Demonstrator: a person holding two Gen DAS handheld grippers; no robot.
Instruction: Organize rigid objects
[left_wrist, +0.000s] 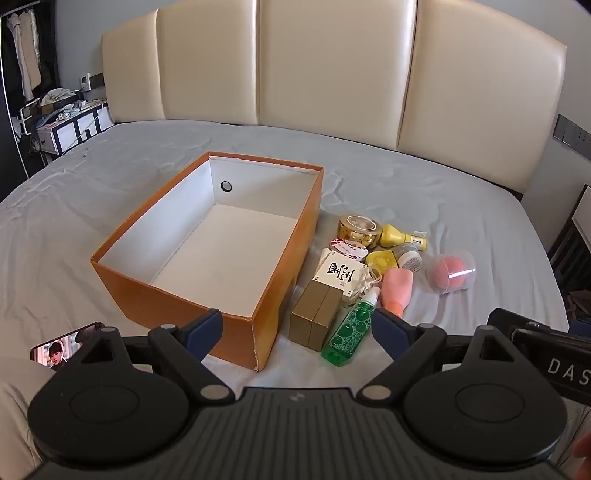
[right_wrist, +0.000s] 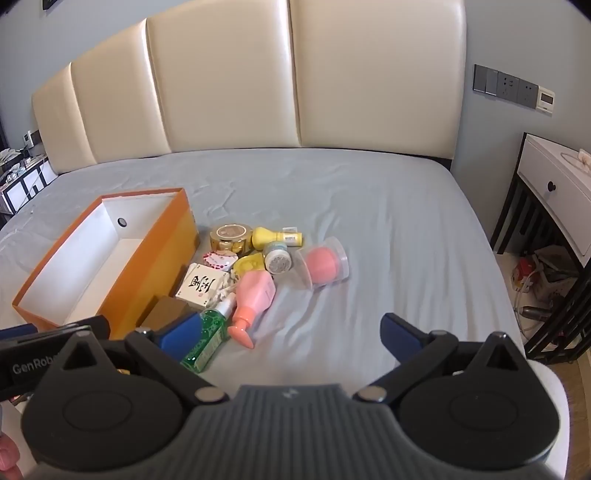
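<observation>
Bed (left_wrist: 406, 192) below both tilted, open hand-held grippers.

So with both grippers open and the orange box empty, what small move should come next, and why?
Probably lower the right gripper onto the green transparent spray bottle. It lies nearest, at the pile's front edge, and the orange cardboard box beside it holds nothing. Both the right and the left gripper stand open and hold nothing.
</observation>
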